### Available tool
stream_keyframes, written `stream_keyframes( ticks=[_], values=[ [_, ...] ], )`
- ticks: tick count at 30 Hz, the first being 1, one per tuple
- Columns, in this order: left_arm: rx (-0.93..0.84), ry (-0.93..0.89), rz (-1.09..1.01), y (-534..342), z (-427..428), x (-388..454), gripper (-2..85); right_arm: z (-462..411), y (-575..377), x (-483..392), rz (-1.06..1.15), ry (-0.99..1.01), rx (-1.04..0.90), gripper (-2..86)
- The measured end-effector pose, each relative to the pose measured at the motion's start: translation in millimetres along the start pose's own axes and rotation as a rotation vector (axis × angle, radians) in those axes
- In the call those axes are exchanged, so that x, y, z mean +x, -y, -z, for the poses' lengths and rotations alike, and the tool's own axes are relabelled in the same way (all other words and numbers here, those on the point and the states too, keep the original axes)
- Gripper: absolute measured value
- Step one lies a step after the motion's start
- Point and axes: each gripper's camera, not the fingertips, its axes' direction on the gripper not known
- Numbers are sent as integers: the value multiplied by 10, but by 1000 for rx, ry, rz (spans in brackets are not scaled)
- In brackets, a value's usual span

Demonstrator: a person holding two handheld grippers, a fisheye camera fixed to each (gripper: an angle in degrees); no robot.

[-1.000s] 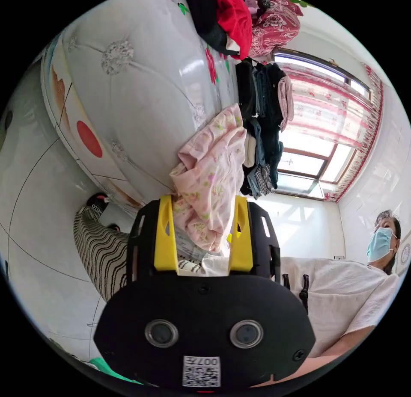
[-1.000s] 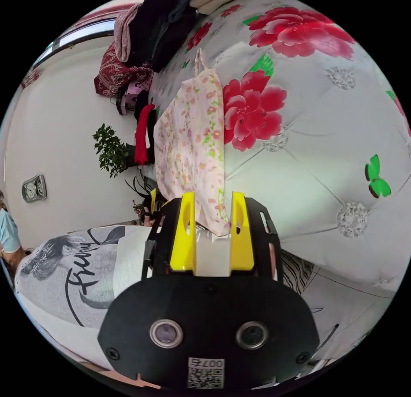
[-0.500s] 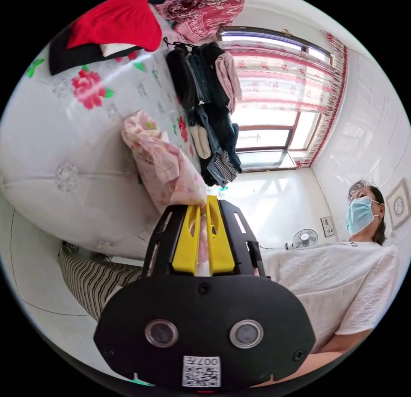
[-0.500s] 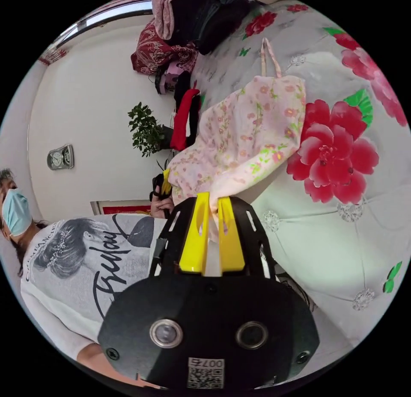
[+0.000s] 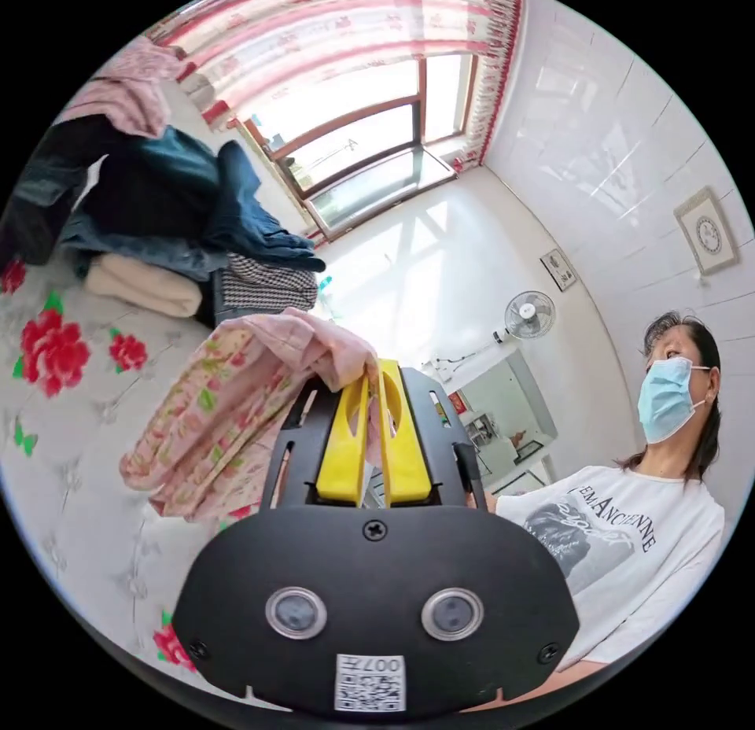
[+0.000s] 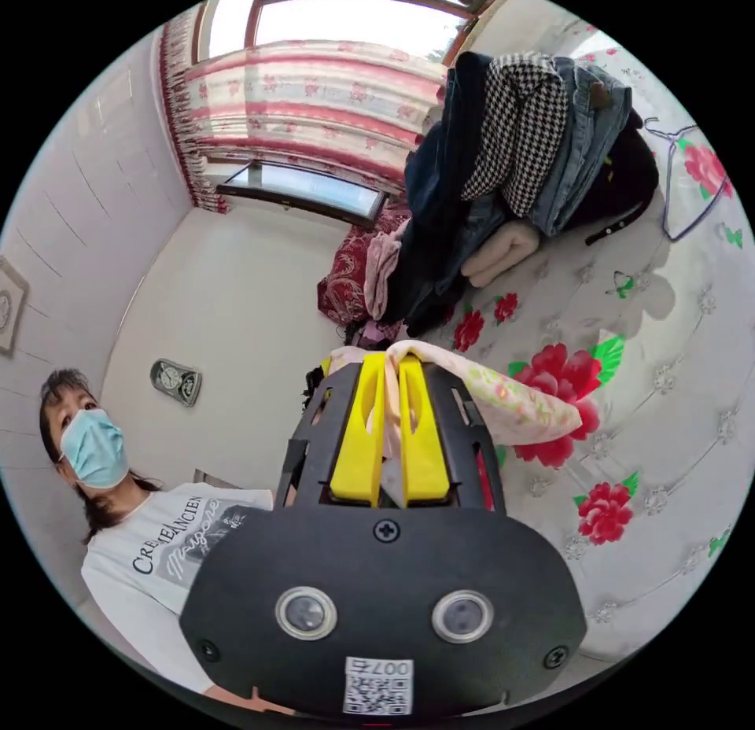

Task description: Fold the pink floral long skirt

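The pink floral long skirt (image 5: pixel 228 415) hangs bunched from my left gripper (image 5: pixel 372 372), whose yellow jaws are shut on its upper edge, and it droops toward the flowered bed cover (image 5: pixel 55 415). In the right gripper view, my right gripper (image 6: pixel 391 366) is shut on another part of the skirt's (image 6: pixel 503 403) edge; the cloth drapes over the jaw tips and trails right above the bed cover (image 6: pixel 668 384).
A heap of dark and checked clothes (image 6: pixel 511 156) with a cream roll lies on the bed, seen too as the clothes heap (image 5: pixel 181 234). A clothes hanger (image 6: pixel 684 203) rests by it. A person in a white printed shirt (image 5: pixel 621 541) stands close. A window (image 5: pixel 354 156) and a fan (image 5: pixel 528 315) are behind.
Both grippers closed on the skirt's edge from open a second ago, then lifted it off the bed. Both cameras swung upward toward the window and the clothes heap.
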Motion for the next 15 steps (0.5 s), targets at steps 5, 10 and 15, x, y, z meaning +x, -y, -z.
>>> stream_keyframes(
  ticks=[5, 10, 15],
  values=[
    [-90, -198, -133, 948, -1708, 298, -9, 1590, 379, -804, 229, -172, 304, 58],
    [-247, -239, -113, 1247, -3290, 244, -7, 2578, 314, -1023, 238, -409, 510, 56],
    [-477, 12, -55, 631, -3891, -465, 9, 2747, 37, -147, -129, -821, 538, 46]
  ],
)
